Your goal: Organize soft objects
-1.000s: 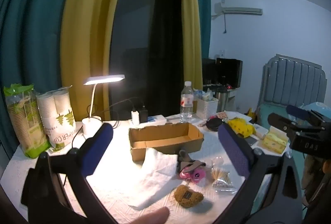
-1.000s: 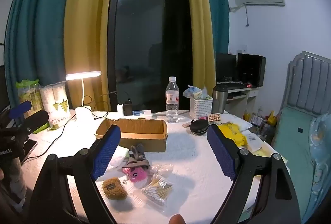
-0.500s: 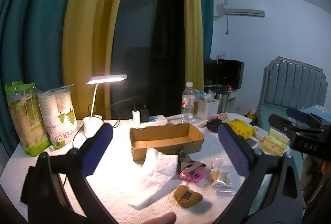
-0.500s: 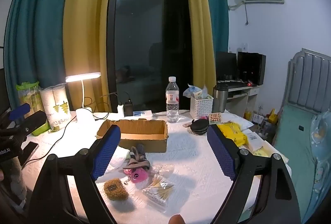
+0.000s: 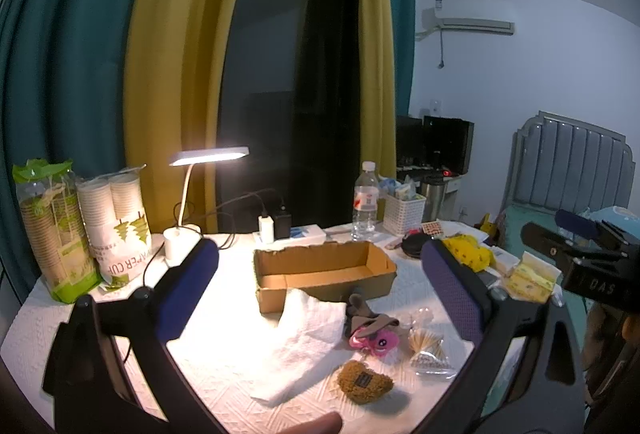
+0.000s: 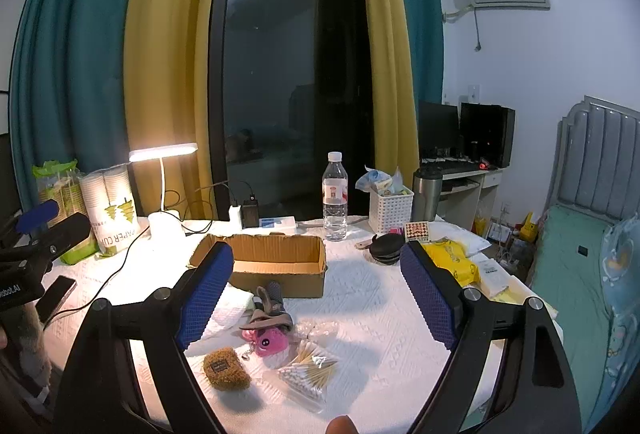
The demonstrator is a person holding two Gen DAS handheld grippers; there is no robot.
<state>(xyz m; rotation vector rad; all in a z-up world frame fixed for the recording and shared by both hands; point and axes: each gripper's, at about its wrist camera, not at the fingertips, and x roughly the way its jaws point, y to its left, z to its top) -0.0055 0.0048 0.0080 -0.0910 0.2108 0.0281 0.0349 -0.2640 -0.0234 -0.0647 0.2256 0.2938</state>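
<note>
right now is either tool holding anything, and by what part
Nothing is held. The left tool and the right tool are both open above the table, with nothing between their pads.

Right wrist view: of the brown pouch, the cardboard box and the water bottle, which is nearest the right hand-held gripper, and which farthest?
1. Brown pouch: nearest, low on the left, by the left finger of the right hand-held gripper.
2. Cardboard box: farther back, mid-table.
3. Water bottle: farthest, upright behind the box near the window.
</note>
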